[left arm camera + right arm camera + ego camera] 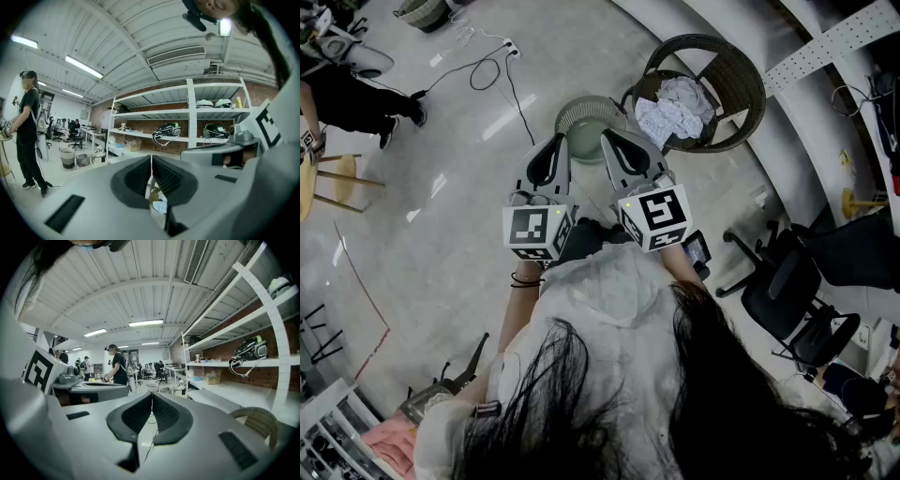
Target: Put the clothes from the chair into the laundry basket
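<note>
There are two grippers, one wicker chair (pixel 741 75), one heap of white clothes (pixel 675 108) whose pieces cannot be counted, and one round laundry basket (pixel 581 114).

The person holds both grippers out in front of the body, side by side and close to level. The two marker cubes, one on each, sit near the chest. The left gripper (pixel 549 157) and the right gripper (pixel 624 155) both point away from the person, towards the basket and the chair.

In the left gripper view the left gripper (pixel 151 159) has its ribbed pads pressed together with nothing between them. In the right gripper view the right gripper (pixel 152 397) is the same, its pads closed on each other and bare.

The clothes lie piled on the chair's seat, against its left rim, ahead of the right gripper's tips and to their right, apart from them. The basket stands on the floor just beside the chair's left edge, a little beyond both pairs of tips. Part of the chair's woven rim (pixel 258 420) shows low on the right in the right gripper view.
</note>
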Demonstrator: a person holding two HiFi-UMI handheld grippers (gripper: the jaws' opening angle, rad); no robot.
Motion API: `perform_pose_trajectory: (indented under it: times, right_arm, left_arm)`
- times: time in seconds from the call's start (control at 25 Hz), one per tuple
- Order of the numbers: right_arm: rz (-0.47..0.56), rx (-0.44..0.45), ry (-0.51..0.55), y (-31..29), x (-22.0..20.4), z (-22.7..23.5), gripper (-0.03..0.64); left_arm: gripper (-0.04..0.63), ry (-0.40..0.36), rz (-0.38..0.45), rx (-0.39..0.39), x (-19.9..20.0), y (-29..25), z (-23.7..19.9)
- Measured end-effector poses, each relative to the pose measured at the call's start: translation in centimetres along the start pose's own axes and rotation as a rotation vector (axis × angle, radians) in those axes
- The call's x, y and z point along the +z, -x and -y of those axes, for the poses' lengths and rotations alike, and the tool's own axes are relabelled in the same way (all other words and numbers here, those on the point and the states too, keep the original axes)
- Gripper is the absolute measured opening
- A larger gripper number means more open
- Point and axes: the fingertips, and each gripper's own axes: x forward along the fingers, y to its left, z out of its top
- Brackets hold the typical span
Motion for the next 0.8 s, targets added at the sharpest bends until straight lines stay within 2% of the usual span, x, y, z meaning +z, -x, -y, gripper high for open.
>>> perform_pose_trajectory:
  times: [0.56, 0.8]
  right_arm:
    - [-0.013, -0.040, 0.009, 0.0, -0.9, -1.2, 0.023]
    - [-0.013, -0.090, -0.024, -0.3, -1.8, -0.8, 0.023]
  left_arm:
    - [0.020, 0.012, -0.032, -0.068, -1.0, 1.2, -0.3]
    - [0.020, -0.024, -0.049, -0.127, -1.6, 0.9, -1.0]
